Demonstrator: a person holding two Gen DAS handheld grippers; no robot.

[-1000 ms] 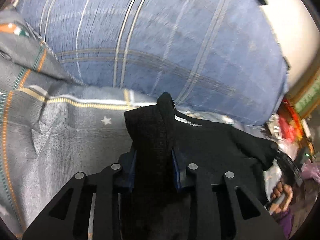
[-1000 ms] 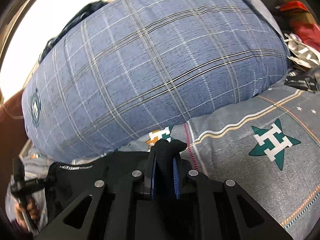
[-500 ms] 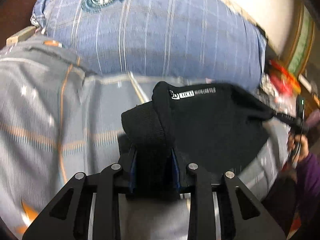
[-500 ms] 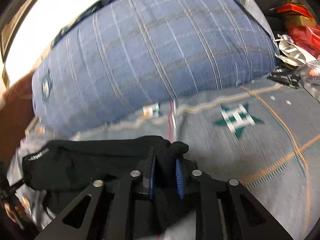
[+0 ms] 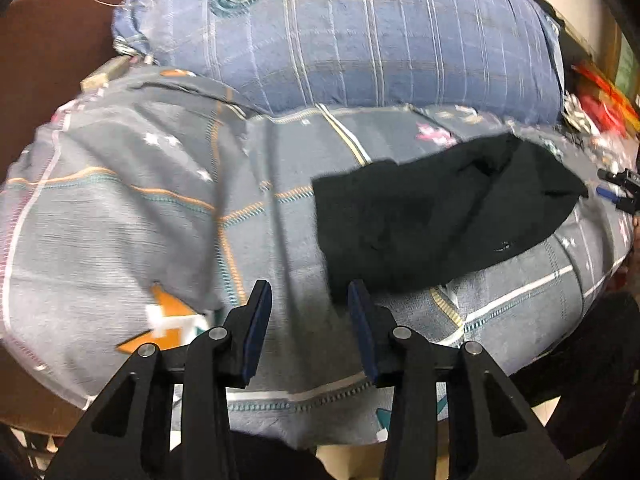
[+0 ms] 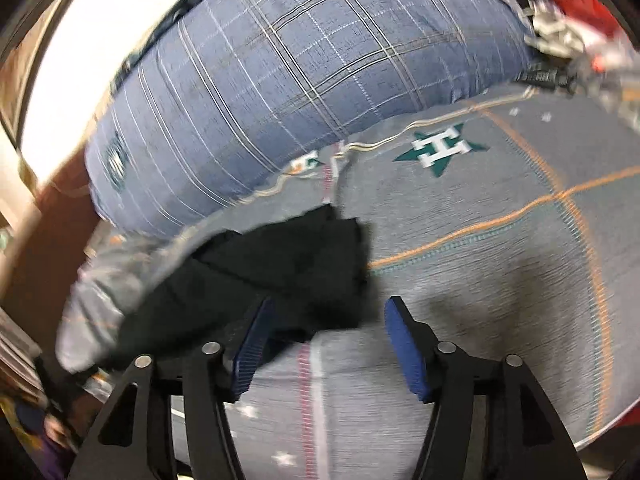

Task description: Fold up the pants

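- The grey patterned bedsheet (image 5: pixel 120 216) is soft and rumpled, so a low pass could, I judge, snag it together with the garment.
- The black pants (image 5: pixel 432 216) lie in a folded heap on the sheet, just in front of the blue plaid pillow (image 5: pixel 360 32); loose upper layers may slip apart if an edge is dragged.
- The left gripper (image 5: pixel 309 300) gapes wide, grasping nothing, its right finger just at the pants' near corner.
- The right gripper (image 6: pixel 332 320) is likewise spread and empty, its left finger over the pants' near edge.
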